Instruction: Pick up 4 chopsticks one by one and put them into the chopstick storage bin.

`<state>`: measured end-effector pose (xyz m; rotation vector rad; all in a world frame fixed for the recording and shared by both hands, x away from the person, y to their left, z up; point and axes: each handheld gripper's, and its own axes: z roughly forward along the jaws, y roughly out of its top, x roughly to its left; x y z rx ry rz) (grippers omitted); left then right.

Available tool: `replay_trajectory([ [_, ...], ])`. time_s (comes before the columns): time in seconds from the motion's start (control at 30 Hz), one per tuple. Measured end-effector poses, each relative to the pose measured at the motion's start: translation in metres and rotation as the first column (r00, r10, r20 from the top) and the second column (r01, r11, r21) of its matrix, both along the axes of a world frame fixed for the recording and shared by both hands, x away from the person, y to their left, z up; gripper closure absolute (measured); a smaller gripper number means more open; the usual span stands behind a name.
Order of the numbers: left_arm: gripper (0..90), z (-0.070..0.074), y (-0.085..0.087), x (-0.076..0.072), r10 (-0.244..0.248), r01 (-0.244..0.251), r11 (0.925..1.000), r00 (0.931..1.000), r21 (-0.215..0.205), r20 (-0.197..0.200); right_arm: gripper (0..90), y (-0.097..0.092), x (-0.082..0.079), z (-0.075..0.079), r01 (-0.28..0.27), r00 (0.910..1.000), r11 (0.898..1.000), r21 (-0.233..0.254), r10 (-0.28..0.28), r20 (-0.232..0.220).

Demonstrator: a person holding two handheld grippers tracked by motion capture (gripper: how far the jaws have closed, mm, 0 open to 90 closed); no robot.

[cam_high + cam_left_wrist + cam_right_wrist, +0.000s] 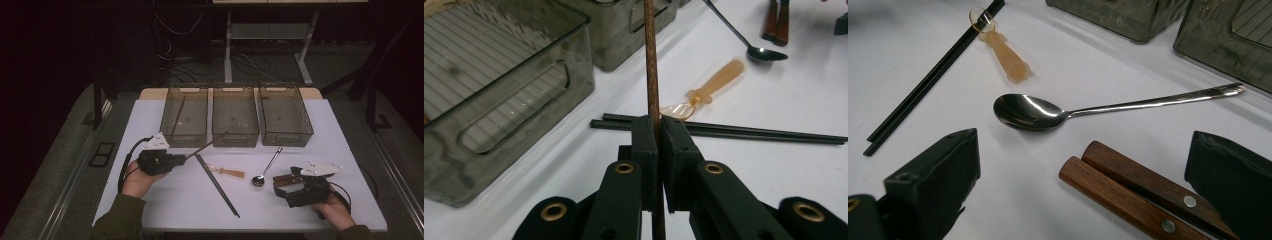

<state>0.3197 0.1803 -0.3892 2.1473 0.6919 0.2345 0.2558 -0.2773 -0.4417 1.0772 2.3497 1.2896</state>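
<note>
At left of centre in the high view the left tool (181, 160) is clenched on a brown chopstick (205, 147) slanting toward the bins (235, 117), apparently mid-sorting and next needing a lift over a rim, while the right tool (289, 191) rests released around two wooden handles (287, 179) on the desk (165, 200).

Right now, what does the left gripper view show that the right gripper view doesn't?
Left gripper view: the left gripper shut on a brown chopstick, beside a ribbed bin.

Right gripper view: the right gripper open, its jaws wide either side of two wooden handles with rivets.

Shared by the two: the metal spoon, the black chopsticks, the amber plastic utensil and the white table.
</note>
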Motion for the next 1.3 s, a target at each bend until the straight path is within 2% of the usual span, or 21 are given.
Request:
replay_trajectory([
  [0.23, 84.2, 0.005, 0.001, 0.009, 0.026, -0.026, 0.9996, 0.9996, -0.006, 0.004, 1.5, 0.0, 0.0, 0.0, -0.001, 1.0, 1.0, 0.001, 0.001, 0.0],
  [0.53, 84.2, 0.009, 0.002, 0.026, 0.07, -0.07, 0.9973, 0.9974, -0.021, -0.018, 1.5, -0.001, 0.0, 0.0, 0.003, 1.0, 1.0, 0.003, -0.003, -0.002],
  [0.83, 84.2, 0.02, 0.005, 0.043, 0.134, -0.134, 0.9905, 0.9908, -0.031, -0.018, 1.5, 0.0, 0.0, 0.0, 0.002, 1.0, 1.0, 0.004, -0.002, -0.005],
  [1.3, 84.1, 0.034, 0.002, 0.076, 0.198, -0.197, 0.9803, 0.9802, 0.006, -0.013, 1.5, -0.001, 0.0, 0.0, 0.005, 1.0, 1.0, 0.007, -0.005, -0.003],
])
